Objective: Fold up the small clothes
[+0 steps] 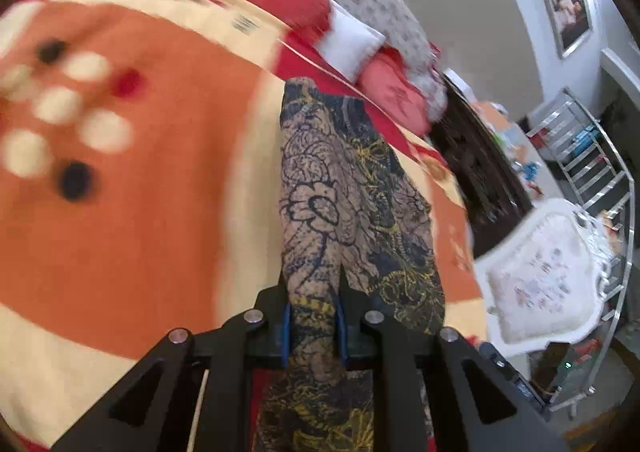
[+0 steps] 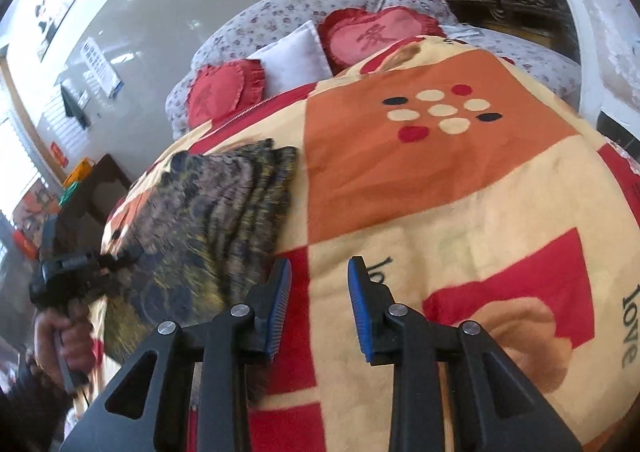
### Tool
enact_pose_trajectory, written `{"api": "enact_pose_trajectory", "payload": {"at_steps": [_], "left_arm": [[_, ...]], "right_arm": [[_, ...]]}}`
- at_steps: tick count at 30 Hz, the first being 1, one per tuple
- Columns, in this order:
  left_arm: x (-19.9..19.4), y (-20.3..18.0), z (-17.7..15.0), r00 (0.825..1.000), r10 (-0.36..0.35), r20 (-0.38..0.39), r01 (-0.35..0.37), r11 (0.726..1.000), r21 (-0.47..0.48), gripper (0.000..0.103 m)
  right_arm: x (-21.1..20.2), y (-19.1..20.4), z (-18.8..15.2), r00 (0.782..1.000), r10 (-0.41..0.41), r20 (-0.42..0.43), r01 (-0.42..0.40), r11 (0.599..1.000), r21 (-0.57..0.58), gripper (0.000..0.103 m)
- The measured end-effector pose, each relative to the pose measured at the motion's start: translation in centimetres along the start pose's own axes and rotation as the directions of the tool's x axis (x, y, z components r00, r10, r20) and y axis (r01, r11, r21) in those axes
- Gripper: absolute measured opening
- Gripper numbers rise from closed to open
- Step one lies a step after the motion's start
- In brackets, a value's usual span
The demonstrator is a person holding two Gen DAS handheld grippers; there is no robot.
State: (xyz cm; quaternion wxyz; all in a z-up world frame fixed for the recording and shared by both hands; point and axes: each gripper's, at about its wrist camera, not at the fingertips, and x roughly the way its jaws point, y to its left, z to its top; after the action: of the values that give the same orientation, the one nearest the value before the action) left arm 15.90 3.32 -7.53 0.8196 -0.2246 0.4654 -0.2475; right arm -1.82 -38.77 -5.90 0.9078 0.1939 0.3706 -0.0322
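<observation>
A small dark floral garment with tan and yellow print lies stretched over the orange, cream and red blanket. My left gripper is shut on the garment's near edge, with cloth bunched between the blue pads. In the right wrist view the same garment lies at the left on the blanket, blurred. The left gripper shows there at the garment's left edge, held in a hand. My right gripper is open and empty above the blanket, just right of the garment.
Red heart cushions and a white pillow lie at the head of the bed. A dark carved cabinet, a white chair and a metal rack stand beside the bed.
</observation>
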Motion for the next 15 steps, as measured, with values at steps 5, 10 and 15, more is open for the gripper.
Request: {"api": "enact_pose_trajectory", "payload": {"at_steps": [5, 10, 15], "left_arm": [[-2.5, 5.8, 0.6, 0.998, 0.069, 0.002, -0.069, 0.996, -0.055, 0.018], [-1.5, 6.9, 0.2, 0.995, 0.091, -0.034, -0.092, 0.995, -0.041, 0.025], [-5.0, 4.5, 0.8, 0.956, 0.253, 0.148, -0.253, 0.967, -0.016, 0.038]], "right_arm": [[0.5, 1.5, -0.7, 1.0, 0.02, -0.021, -0.02, 1.0, -0.019, 0.042], [1.5, 5.3, 0.3, 0.998, 0.062, -0.023, -0.063, 0.996, -0.061, 0.042], [2.9, 13.2, 1.4, 0.991, 0.125, -0.05, -0.134, 0.954, -0.267, 0.042]]}}
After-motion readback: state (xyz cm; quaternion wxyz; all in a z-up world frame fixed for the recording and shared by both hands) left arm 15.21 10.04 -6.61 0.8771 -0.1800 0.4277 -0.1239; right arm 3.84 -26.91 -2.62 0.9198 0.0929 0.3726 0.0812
